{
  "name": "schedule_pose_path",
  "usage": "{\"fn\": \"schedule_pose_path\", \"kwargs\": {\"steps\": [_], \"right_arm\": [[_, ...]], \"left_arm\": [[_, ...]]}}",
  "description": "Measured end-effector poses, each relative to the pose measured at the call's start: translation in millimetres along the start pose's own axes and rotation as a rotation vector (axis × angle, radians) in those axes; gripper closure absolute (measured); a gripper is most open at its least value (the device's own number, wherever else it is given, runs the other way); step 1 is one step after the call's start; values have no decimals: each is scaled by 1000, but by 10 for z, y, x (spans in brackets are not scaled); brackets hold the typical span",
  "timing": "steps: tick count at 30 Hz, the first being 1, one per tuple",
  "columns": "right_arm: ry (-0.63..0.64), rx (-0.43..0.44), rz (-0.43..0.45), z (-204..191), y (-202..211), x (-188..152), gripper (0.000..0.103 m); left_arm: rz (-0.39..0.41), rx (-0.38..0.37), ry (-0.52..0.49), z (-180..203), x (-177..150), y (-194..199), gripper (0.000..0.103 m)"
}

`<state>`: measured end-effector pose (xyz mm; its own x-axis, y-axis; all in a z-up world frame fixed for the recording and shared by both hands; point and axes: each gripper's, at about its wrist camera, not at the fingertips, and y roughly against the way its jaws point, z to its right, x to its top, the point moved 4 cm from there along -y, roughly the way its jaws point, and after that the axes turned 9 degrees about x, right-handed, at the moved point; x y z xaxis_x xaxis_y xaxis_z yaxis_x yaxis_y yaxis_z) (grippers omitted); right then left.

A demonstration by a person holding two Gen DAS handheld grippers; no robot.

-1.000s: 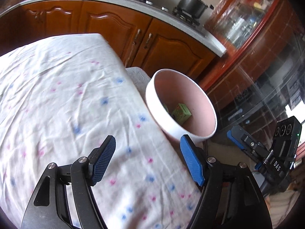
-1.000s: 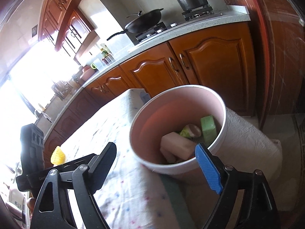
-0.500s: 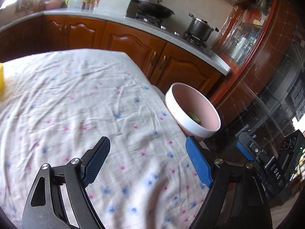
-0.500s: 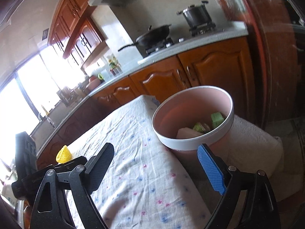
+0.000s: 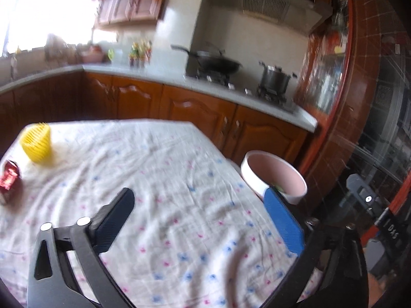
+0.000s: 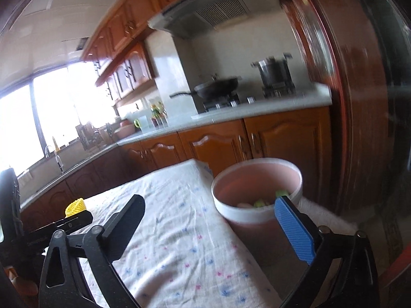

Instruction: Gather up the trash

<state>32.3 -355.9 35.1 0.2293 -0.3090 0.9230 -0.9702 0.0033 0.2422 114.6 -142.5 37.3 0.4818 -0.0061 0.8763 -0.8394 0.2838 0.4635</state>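
Two grippers: both jaws are opening, nothing is between them.
Left gripper (image 5: 199,215): released, above the tablecloth (image 5: 164,179).
Right gripper (image 6: 213,220): released, bin just at 1 o'clock of it.
Bin (image 5: 259,179): pink, beside the table edge, at 3 o'clock in the left view; green and pale trash (image 6: 259,202) lies inside.
Red wrapper (image 5: 9,177): on the cloth at 9 o'clock.
Yellow cup (image 5: 36,142): at 10 o'clock, near the wrapper.
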Motion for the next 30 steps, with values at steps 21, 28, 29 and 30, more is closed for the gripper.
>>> {"fn": "schedule_pose_path", "kwargs": {"steps": [21, 28, 29, 30], "right_arm": [[115, 20, 26, -334, -59, -520, 0], [164, 40, 0, -436, -71, -619, 0], [163, 46, -2, -441, -69, -624, 0], [160, 53, -5, -442, -73, -628, 0]], "left_arm": [[30, 156, -51, -281, -582, 118, 0], [37, 192, -76, -306, -668, 154, 0], [39, 198, -75, -313, -671, 160, 0], [43, 205, -75, -324, -676, 169, 0]]}}
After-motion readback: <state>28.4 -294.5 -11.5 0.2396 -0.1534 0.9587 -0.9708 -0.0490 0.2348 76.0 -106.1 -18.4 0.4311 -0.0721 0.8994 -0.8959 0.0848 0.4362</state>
